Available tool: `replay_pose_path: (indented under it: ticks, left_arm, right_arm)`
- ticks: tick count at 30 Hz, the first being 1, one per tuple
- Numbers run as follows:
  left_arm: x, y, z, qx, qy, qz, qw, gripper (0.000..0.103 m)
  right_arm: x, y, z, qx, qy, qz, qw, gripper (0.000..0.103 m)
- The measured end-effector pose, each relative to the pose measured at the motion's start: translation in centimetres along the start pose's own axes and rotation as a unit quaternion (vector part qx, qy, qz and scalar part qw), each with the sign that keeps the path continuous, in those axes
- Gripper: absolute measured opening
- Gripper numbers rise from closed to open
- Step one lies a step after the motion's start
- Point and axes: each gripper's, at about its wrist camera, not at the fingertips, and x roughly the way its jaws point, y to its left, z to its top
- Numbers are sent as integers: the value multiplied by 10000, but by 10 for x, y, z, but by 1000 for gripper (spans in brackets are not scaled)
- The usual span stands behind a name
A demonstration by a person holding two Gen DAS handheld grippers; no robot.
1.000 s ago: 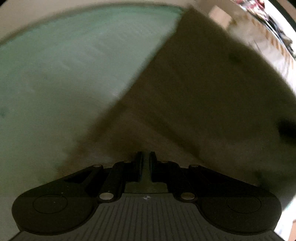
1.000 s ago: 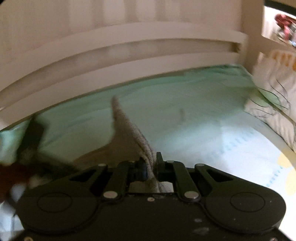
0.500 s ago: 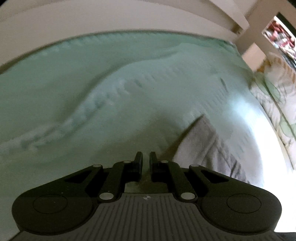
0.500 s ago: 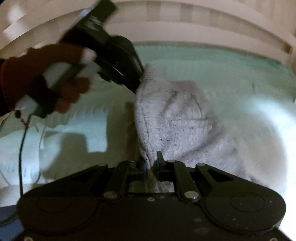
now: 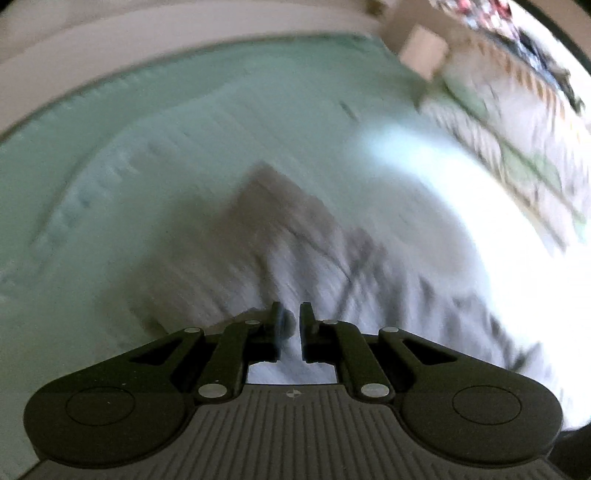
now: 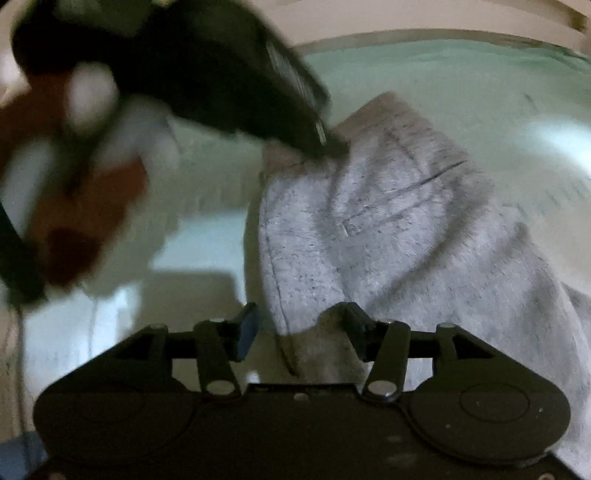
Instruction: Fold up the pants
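Grey heathered sweatpants lie folded on a pale green bed sheet. In the right wrist view my right gripper is open, its fingers standing either side of a fold edge of the pants. The left gripper, blurred and held by a hand, touches the far corner of the pants. In the left wrist view the left gripper has a narrow gap between its fingers, with grey fabric just ahead and below; the view is blurred.
A white bed rail runs along the far side of the sheet. A patterned pillow or blanket lies at the right in the left wrist view. A thin cable hangs at the left.
The pants have come down onto the sheet. My right gripper has opened and let go of the fabric. The left gripper has swung low over the pants' far corner.
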Motion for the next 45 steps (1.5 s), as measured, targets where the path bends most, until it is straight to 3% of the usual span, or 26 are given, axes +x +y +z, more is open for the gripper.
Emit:
replay_pose_path:
  ticks: [6,9,11,14,19,21,24,27,29,37,40,45]
  left_arm:
    - [19,-23,-18,562,182,448,9973,9]
    - [22,-25,-11,263,295,548,9977,9]
    - [15,-34,-7,184,256,710,9970,9]
    - [0,-60,-10,332,106,580,9977,10]
    - [-15,-132,-33,797,-14,48,9968,10]
    - [-14,-159,-48,1001,97,-247,9946,10]
    - [-8,-202,-78,1536,318,-604,9858,16]
    - [-2,-233,-106,1985,509,-821,9753,16]
    - [2,-248,-123,2119,704,-957,9700,16]
    - [26,-278,-172,2694,1380,-974,9481,16]
    - [30,-277,-180,2777,1353,-893,9469,18]
    - [34,-271,-174,2510,1428,-974,9524,19]
  right_arm:
    - [-87,-34,-43,830,-625,-431,9937,54]
    - [-142,-64,-83,1492,-827,-957,9807,54]
    - [-181,-87,-114,2002,-929,-1397,9653,54]
    - [-242,-120,-173,2819,-1072,-2043,9313,54]
    - [-329,-158,-276,4140,-1311,-2858,8543,54]
    - [-356,-166,-313,4535,-1370,-3174,8215,54]
    - [-383,-173,-360,4989,-1485,-3435,7817,54]
    - [-394,-180,-400,5459,-1579,-3460,7466,54]
    - [-393,-186,-416,5663,-1565,-3463,7314,54]
    - [-374,-215,-461,6112,-1359,-3418,7008,57]
    - [-368,-216,-472,6393,-1377,-3358,6779,59]
    - [-378,-222,-485,6751,-1914,-3050,6439,65]
